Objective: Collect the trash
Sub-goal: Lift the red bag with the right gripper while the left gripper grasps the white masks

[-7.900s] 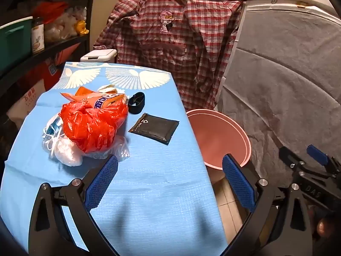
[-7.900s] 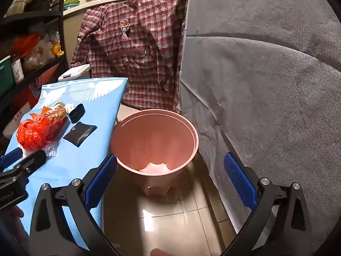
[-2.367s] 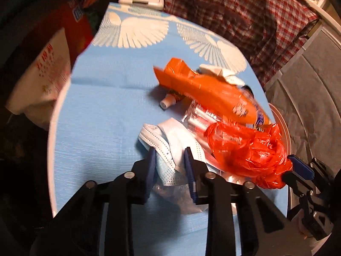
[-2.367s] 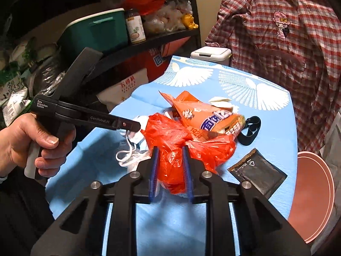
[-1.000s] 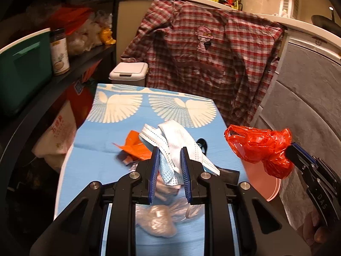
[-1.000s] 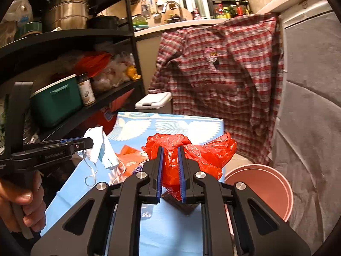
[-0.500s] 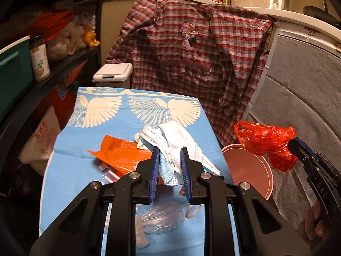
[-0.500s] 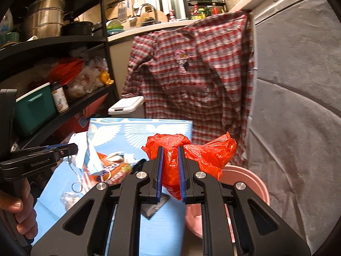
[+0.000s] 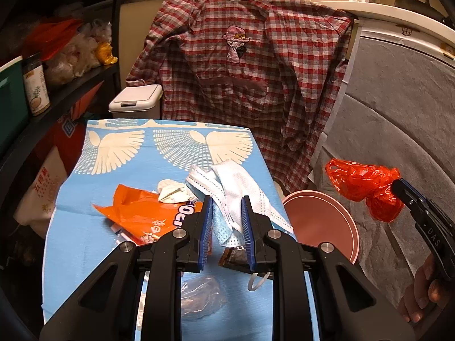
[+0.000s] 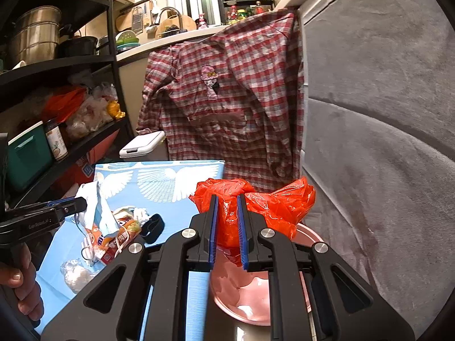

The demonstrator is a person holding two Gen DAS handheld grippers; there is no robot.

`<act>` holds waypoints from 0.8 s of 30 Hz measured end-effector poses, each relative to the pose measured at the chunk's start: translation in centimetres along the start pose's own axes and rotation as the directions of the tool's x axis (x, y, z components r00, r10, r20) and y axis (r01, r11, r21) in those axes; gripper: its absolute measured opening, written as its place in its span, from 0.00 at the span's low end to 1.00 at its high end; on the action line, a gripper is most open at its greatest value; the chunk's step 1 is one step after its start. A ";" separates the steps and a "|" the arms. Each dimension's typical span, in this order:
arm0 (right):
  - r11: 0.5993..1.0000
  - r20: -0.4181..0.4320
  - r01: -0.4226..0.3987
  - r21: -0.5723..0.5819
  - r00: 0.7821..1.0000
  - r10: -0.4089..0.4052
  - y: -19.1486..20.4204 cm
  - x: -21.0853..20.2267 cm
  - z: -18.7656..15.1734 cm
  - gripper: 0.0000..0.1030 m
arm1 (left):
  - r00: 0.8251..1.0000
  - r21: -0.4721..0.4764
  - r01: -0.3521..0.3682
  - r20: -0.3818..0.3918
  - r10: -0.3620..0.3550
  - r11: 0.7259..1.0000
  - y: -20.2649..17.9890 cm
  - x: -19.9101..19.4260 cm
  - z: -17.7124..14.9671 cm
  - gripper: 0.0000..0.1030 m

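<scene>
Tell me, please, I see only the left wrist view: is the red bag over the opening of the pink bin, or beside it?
Observer: Over it. In the right wrist view the red bag, clamped between the fingers of the right gripper, hangs above the opening of the pink bin.
Operator: Do the face masks hide something on the table from me?
Observer: Yes. A black band lies on the tablecloth, beside the orange snack packet.
</scene>
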State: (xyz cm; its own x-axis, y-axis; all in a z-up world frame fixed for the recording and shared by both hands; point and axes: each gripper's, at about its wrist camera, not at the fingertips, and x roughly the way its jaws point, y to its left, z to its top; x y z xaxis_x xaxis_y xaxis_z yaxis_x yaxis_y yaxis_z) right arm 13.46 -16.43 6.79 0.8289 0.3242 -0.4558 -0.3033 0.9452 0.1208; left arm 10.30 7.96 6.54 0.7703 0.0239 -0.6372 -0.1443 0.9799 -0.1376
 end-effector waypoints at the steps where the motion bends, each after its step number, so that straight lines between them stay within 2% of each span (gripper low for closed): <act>1: 1.000 0.001 0.003 0.000 1.000 -0.003 -0.1 -0.1 0.0 0.13 | 1.000 0.003 0.001 -0.001 -0.001 1.000 -0.2 0.1 0.0 0.20; 14: 0.998 -0.011 0.045 0.053 0.999 -0.044 -3.2 -0.5 0.6 0.13 | 1.000 0.036 0.025 -0.019 -0.025 0.999 -2.9 0.9 0.0 0.20; 24: 0.995 -0.031 0.074 0.065 0.997 -0.072 -5.1 -0.6 0.3 0.13 | 0.997 0.071 0.080 -0.029 -0.078 0.994 -6.5 1.6 -0.2 0.20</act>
State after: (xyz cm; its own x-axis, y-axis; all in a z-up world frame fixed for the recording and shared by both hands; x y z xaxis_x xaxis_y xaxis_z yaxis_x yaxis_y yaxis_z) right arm 14.66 -21.41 6.71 0.8334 0.2544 -0.4907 -0.2101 0.9670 0.1444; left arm 12.37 1.58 6.22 0.7612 -0.0586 -0.6458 -0.0376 0.9902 -0.1343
